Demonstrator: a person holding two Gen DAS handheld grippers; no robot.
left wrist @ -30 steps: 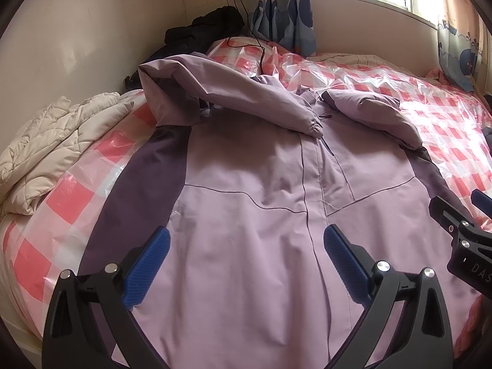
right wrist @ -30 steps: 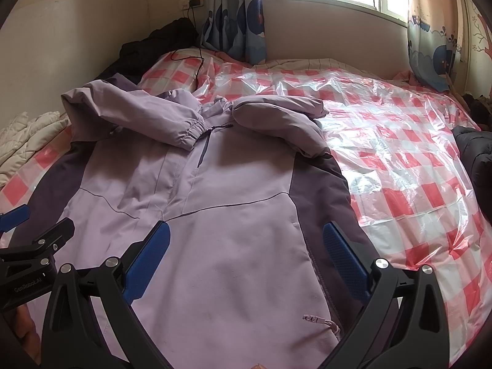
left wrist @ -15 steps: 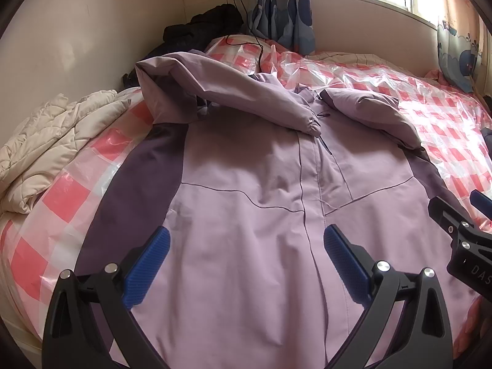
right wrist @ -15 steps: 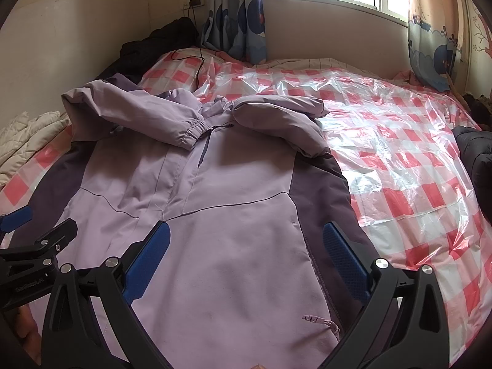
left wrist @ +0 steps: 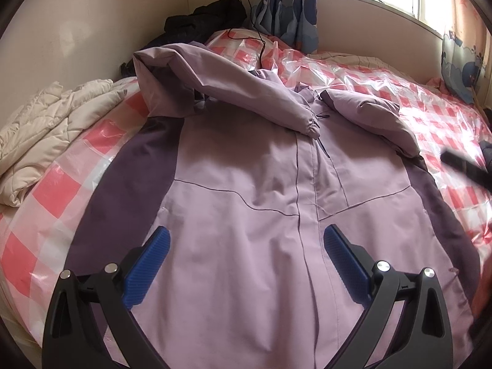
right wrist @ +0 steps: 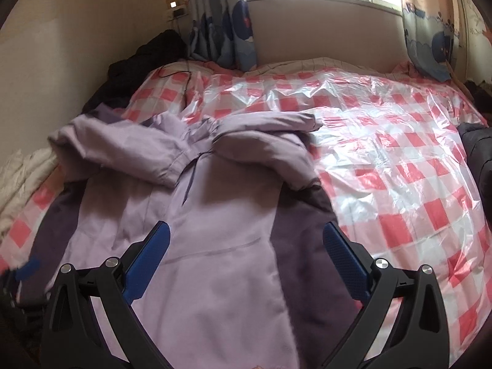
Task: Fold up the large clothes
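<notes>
We note the right hand-held gripper [right wrist: 246, 246] has swung rightward; both it and the left hand-held gripper [left wrist: 246, 246] hover spread, jacket [left wrist: 246, 215] ungrasped, hem fold pending.

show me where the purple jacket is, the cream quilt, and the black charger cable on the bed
purple jacket [left wrist: 246, 215], left wrist view, on the light front panel below the chest seam.
cream quilt [left wrist: 52, 129], left wrist view, on its bunched folds at the bed's edge.
black charger cable [left wrist: 262, 46], left wrist view, where it crosses the checked cover.
</notes>
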